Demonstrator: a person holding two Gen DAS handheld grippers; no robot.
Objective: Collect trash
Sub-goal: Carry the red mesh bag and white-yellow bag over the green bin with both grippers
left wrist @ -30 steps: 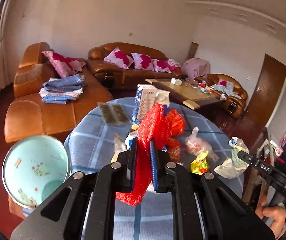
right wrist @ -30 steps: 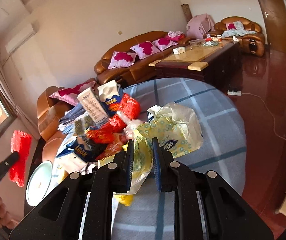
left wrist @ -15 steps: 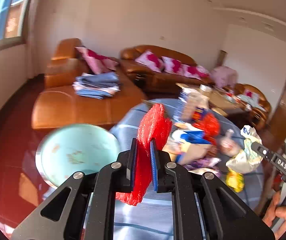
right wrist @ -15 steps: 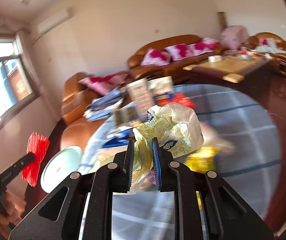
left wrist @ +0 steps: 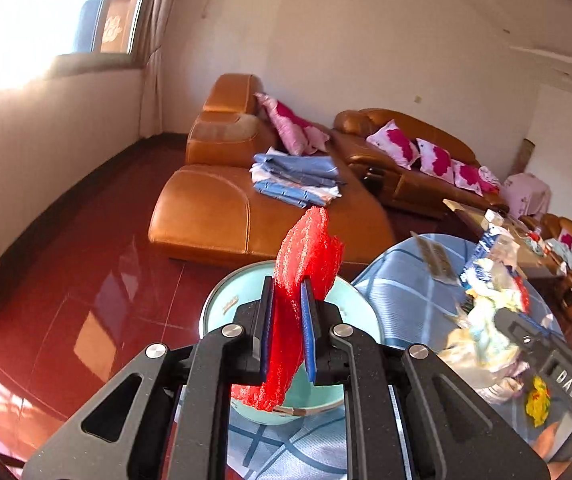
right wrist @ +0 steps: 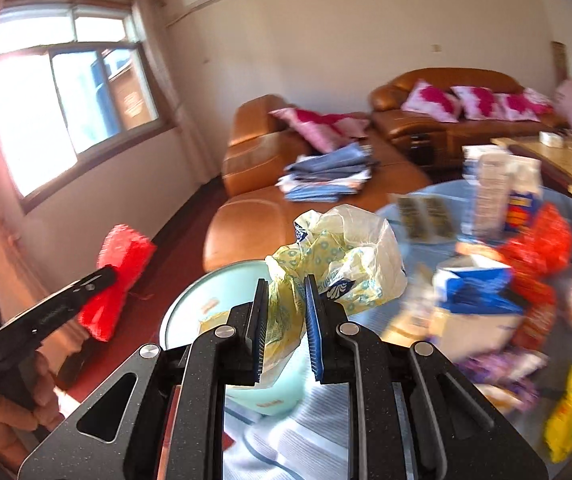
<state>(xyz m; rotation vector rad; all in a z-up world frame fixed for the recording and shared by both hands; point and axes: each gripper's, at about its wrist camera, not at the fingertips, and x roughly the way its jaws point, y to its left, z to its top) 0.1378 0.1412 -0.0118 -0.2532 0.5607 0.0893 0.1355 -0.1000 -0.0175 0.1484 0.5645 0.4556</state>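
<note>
My left black speckled-plastic two-finger gripper (left wrist: 289, 330) has blue ribbed pads (left wrist: 308, 330) and round silver pivot screws (left wrist: 233, 331). My right matching black gripper (right wrist: 286, 330) carries identical pads; raised "DAS" lettering (left wrist: 564, 379) marks its handle.

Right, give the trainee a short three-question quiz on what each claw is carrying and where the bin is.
1. True or false: the left claw is shut on the red mesh net bag.
2. What does the right claw hold? A) a blue carton B) the crumpled yellow-patterned plastic bag C) nothing
3. Fill in: the round pale-green plastic bin stands beside the round table with the blue checked ____.

Key: 1 true; 2 B; 3 cloth.
</note>
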